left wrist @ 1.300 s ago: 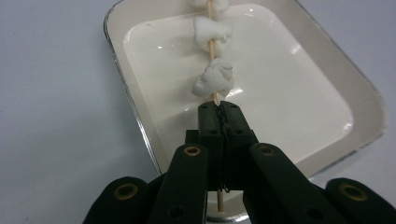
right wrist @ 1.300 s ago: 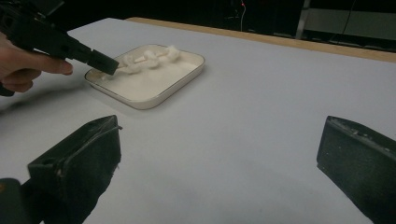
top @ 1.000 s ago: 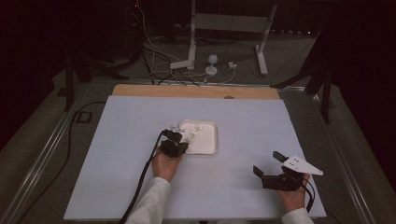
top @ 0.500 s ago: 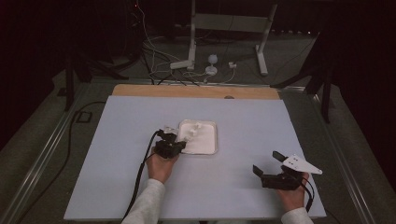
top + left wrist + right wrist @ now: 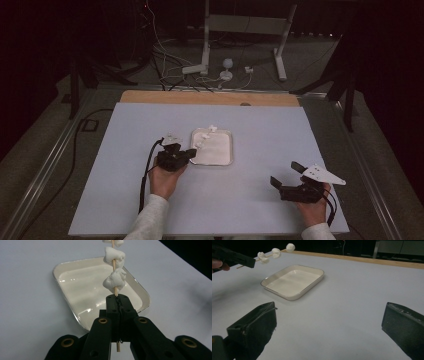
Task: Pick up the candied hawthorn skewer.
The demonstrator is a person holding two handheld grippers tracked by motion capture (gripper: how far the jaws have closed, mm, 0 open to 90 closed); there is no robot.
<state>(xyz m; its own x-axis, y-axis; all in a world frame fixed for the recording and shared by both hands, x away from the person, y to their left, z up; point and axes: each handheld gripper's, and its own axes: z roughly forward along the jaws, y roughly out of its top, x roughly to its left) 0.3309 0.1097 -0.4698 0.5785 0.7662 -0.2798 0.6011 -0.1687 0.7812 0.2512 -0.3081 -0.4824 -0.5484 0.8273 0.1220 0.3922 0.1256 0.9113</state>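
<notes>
My left gripper point(image 5: 117, 298) is shut on the lower end of a thin wooden skewer point(image 5: 114, 264) that carries three white marshmallows point(image 5: 114, 281). In the high view the left gripper point(image 5: 189, 152) sits just off the left edge of a shallow cream tray point(image 5: 215, 152), with the skewer point(image 5: 202, 142) slanting up over the tray's left part. The right gripper view shows the marshmallows point(image 5: 275, 252) held in the air above and beyond the tray point(image 5: 294, 297). My right gripper point(image 5: 284, 173) rests at the front right of the table, open, nothing between its jaws point(image 5: 330, 306).
A pale blue board point(image 5: 260, 130) covers the table, with a wooden strip point(image 5: 210, 97) along its far edge. Beyond the table, cables point(image 5: 170, 65) and metal stand legs point(image 5: 280, 55) lie on the floor. The left gripper's cable point(image 5: 146, 172) trails toward the front edge.
The left gripper has risen and shifted a little left with the skewer, lifting the marshmallows off the tray. The right gripper has stayed put.
</notes>
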